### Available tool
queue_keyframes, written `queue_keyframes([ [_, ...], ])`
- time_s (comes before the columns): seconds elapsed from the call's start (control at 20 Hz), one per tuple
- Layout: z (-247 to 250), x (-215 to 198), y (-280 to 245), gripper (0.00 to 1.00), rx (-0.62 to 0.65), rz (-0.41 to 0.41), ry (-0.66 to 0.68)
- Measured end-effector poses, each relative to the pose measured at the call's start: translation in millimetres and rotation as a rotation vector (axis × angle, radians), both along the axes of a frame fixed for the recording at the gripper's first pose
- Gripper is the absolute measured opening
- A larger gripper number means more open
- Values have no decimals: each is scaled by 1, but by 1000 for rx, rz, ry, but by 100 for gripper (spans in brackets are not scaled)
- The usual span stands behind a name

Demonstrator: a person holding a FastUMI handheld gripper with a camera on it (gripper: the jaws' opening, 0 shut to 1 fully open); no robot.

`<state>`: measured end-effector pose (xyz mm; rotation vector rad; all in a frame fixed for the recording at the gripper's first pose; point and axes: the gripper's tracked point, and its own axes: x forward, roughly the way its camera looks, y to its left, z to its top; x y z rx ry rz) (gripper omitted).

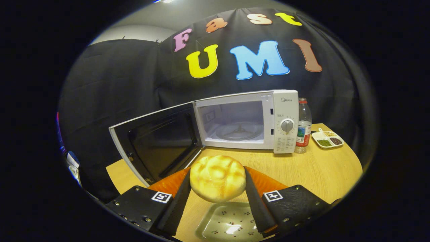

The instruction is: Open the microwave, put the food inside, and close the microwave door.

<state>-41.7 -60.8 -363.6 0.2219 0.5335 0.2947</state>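
A round golden bread bun sits squeezed between my two fingers, so my gripper is shut on it and holds it above the wooden table. Below the bun lies a clear square dish with small dark marks. Beyond the fingers stands a white microwave with its door swung wide open to the left. Its cavity holds a glass turntable with nothing on it. A round dial sits on the panel at the microwave's right.
A plastic bottle with a red cap stands right of the microwave. Further right lies a white divided tray of beans. The wooden table stretches between my fingers and the microwave. Black cloth walls the booth behind.
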Motion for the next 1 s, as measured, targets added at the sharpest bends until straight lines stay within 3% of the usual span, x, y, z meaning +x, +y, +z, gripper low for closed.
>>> queue_keyframes([
  [0.55,12,111,21,84,-19,-3,-33],
  [1.0,-24,200,42,84,-90,-40,-52],
])
